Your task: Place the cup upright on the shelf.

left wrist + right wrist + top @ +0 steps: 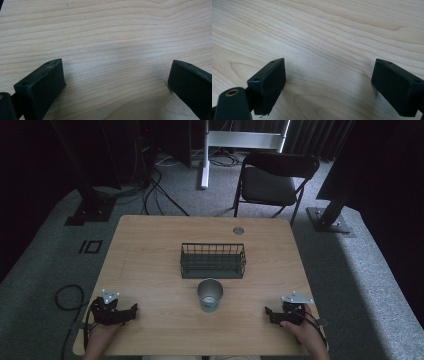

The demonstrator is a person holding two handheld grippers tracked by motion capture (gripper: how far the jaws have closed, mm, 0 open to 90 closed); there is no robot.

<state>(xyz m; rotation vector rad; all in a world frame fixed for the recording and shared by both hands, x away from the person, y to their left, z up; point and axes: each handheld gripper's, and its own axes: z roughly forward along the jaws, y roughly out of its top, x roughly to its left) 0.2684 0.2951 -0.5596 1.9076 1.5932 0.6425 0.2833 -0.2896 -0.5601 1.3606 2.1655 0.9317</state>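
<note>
Grippers rest at the near edge of the table [150,245]: the left gripper [131,312] near the left corner, the right gripper [269,314] near the right, both with jaws spread wide over bare wood and holding nothing. Between them, slightly farther in, stands 1 grey cup [210,295], upright. Just beyond it sits a dark wire basket [213,261].

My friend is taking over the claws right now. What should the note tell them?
Left claw: open, holding nothing, low at the near left of the table.
Right claw: open, holding nothing, at the near right.
Cup: upright in the near middle, between the two claws, touched by neither.
Wire basket: just behind the cup, looks empty.
Done: nothing visible yet.
Left: probably gripping the cup and moving it to the basket.
</note>
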